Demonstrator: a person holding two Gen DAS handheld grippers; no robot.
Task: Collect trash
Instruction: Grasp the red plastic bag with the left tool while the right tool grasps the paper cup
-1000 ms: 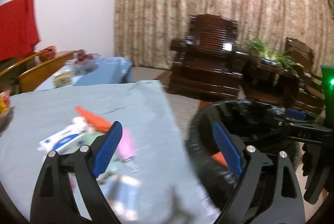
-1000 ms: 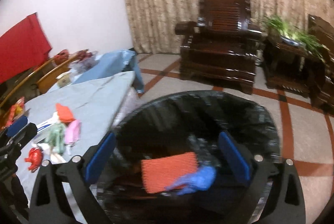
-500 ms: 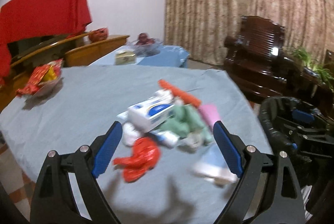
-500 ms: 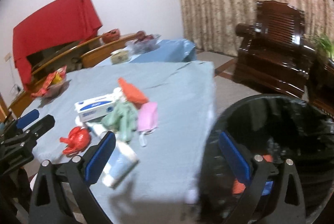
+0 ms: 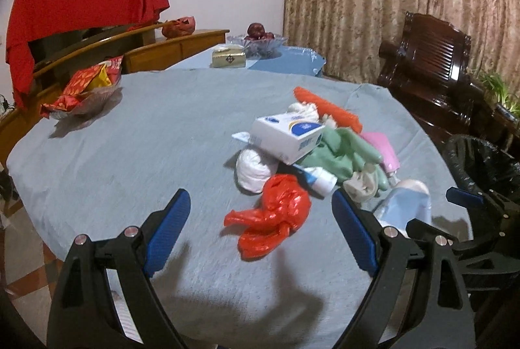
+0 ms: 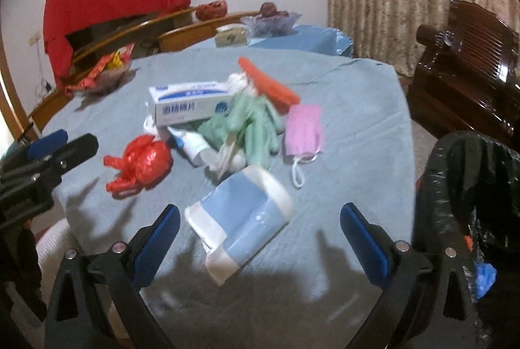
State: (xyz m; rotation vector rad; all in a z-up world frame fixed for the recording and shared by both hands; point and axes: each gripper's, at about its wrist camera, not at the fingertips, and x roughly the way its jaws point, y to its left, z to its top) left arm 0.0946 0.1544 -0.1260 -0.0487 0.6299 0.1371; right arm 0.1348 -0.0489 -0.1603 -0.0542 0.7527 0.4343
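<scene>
A pile of trash lies on the blue-grey tablecloth [image 5: 146, 154]: a red plastic bag [image 5: 276, 215] [image 6: 143, 160], a white and blue box [image 5: 287, 132] [image 6: 191, 105], green gloves [image 5: 344, 154] [image 6: 253, 124], a pink mask [image 6: 304, 129], an orange wrapper [image 5: 328, 110], a white tube [image 5: 320, 178] and a blue-white pouch [image 6: 242, 219] [image 5: 406, 206]. My left gripper [image 5: 260, 238] is open and empty, just short of the red bag. My right gripper [image 6: 260, 238] is open and empty, over the pouch. The black-lined bin [image 6: 471, 193] [image 5: 481, 163] stands right of the table.
A bowl of red snack packets [image 5: 81, 92] sits at the table's far left. A second table with a tin [image 5: 227, 58] and fruit bowl [image 5: 256, 40] is behind. Dark wooden armchairs [image 5: 432, 69] stand by the curtain. A red cloth [image 5: 84, 1] hangs at left.
Both grippers swung left from over the bin to face the table and the trash pile. Both stay open and empty.
</scene>
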